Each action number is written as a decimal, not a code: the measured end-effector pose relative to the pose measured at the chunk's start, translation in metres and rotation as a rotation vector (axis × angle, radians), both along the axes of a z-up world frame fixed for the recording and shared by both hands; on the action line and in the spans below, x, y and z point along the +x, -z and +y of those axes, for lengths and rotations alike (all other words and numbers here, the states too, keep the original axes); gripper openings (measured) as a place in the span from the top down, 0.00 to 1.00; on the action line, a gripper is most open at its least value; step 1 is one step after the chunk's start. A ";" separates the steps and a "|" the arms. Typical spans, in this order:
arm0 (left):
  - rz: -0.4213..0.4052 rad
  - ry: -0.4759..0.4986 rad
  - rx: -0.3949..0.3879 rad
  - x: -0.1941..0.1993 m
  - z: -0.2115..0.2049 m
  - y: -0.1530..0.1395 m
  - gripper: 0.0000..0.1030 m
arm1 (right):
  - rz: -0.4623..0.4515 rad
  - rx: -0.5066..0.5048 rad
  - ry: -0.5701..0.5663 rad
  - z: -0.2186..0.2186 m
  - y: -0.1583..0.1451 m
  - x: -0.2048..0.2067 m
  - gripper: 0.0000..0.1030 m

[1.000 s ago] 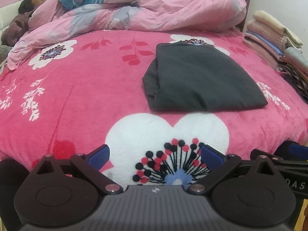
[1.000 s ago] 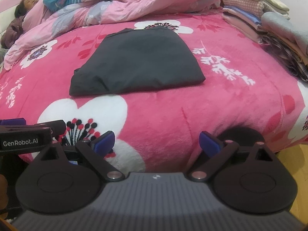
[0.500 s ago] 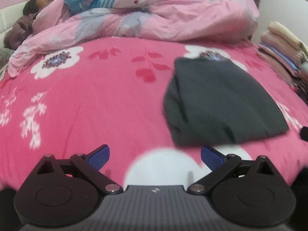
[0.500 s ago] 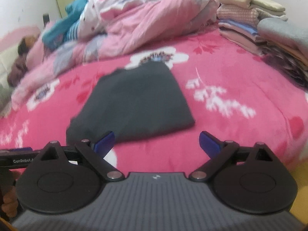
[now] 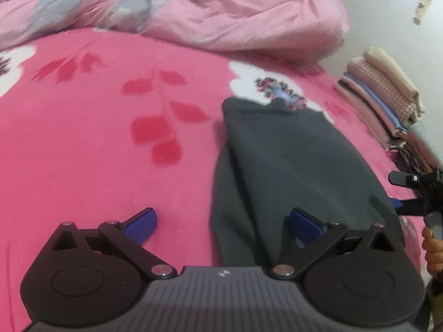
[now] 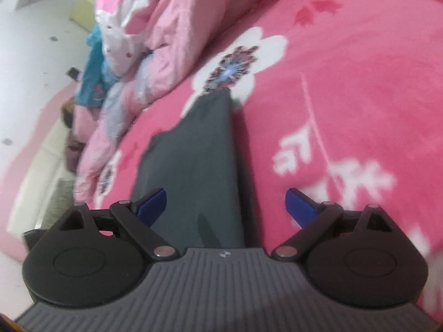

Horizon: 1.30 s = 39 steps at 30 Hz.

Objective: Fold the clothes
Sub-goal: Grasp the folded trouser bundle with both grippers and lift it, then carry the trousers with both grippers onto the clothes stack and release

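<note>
I bring both hand-held grippers, left (image 5: 221,221) and right (image 6: 225,203), spread wide and empty, over the folded dark garment (image 5: 290,160) near the bed's (image 5: 97,152) front edge; next, pinching its near corners.

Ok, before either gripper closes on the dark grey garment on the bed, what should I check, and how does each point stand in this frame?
1. Left gripper open: ok, blue fingers spread wide, nothing between them.
2. Right gripper open: ok, fingers apart and empty.
3. Dark grey folded garment lying flat on the pink floral blanket: ok, it looks folded with a thicker edge on its left side.
4. Left gripper straddling the garment's near left edge: ok, one finger over the blanket, the other over the cloth.
5. Right gripper straddling the right edge: ok.
6. Fingers touching the cloth: cannot tell, both views are blurred.
</note>
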<state>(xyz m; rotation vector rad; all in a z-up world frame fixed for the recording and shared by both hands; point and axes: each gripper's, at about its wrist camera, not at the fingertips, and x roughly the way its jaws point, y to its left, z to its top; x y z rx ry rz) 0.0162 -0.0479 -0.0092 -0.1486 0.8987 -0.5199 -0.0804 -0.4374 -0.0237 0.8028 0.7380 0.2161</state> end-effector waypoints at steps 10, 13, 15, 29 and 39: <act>0.027 0.141 -0.143 0.086 -0.034 0.016 0.12 | 0.017 0.136 -0.211 -0.002 0.016 0.098 0.47; 0.026 0.182 -0.150 0.097 -0.047 0.017 0.36 | 0.028 0.161 -0.272 0.006 0.021 0.121 0.63; 0.049 0.198 -0.166 0.103 -0.053 0.019 0.51 | 0.027 0.168 -0.297 0.010 0.022 0.127 0.75; -0.209 0.237 -0.183 0.039 -0.089 -0.077 0.82 | -0.318 0.018 -0.137 0.015 -0.068 0.007 0.90; -0.540 0.459 -0.144 -0.019 -0.240 -0.188 0.82 | -0.699 -0.298 0.250 -0.025 -0.159 -0.126 0.90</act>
